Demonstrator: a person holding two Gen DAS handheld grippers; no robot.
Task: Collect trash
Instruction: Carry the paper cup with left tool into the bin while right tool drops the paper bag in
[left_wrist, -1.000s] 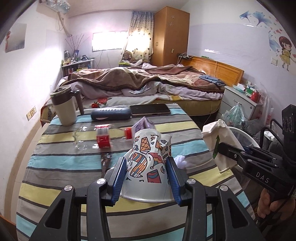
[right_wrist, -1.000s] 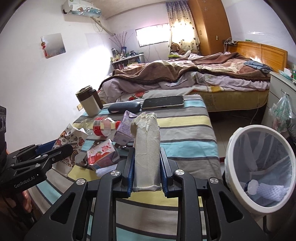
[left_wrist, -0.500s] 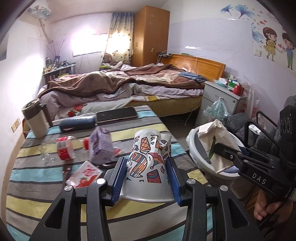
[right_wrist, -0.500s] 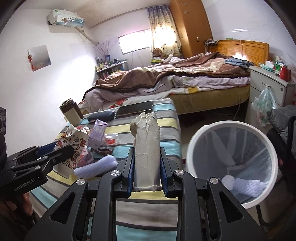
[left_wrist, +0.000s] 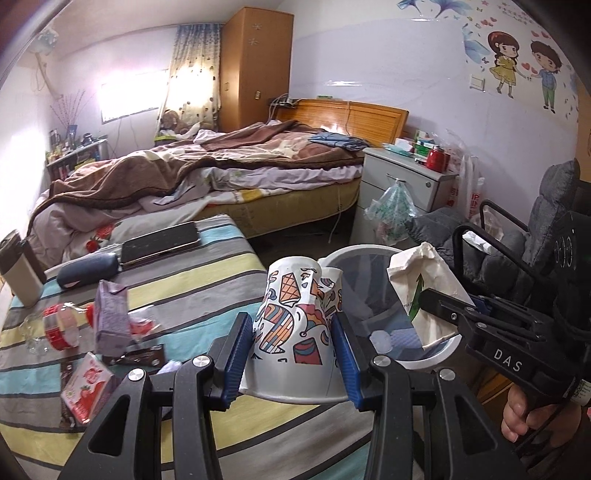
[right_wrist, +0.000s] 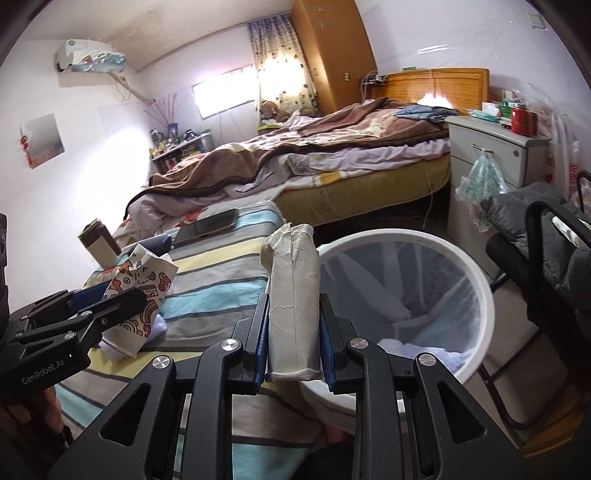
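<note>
Both your grippers are loaded with trash at the edge of the white bin.

Your left gripper (left_wrist: 293, 350) is clamped on a crushed patterned paper cup (left_wrist: 295, 321), held upside down with its wide rim towards the camera; the cup sits over the striped table edge, just beside the bin (left_wrist: 436, 354). Your right gripper (right_wrist: 293, 343) is closed on a flattened paper bag (right_wrist: 293, 295), standing upright between the pads, at the near rim of the bin, which holds some pale scraps. On the striped tablecloth (left_wrist: 192, 295) to the left lie a strawberry carton (left_wrist: 86, 382), a purple carton (left_wrist: 110, 314) and a clear bottle with a red label (left_wrist: 55, 326). Farther back rest a dark case (left_wrist: 86, 273), a phone (left_wrist: 160, 242) and a lidded mug (left_wrist: 18, 273), with the unmade bed (left_wrist: 207, 173) beyond.
</note>
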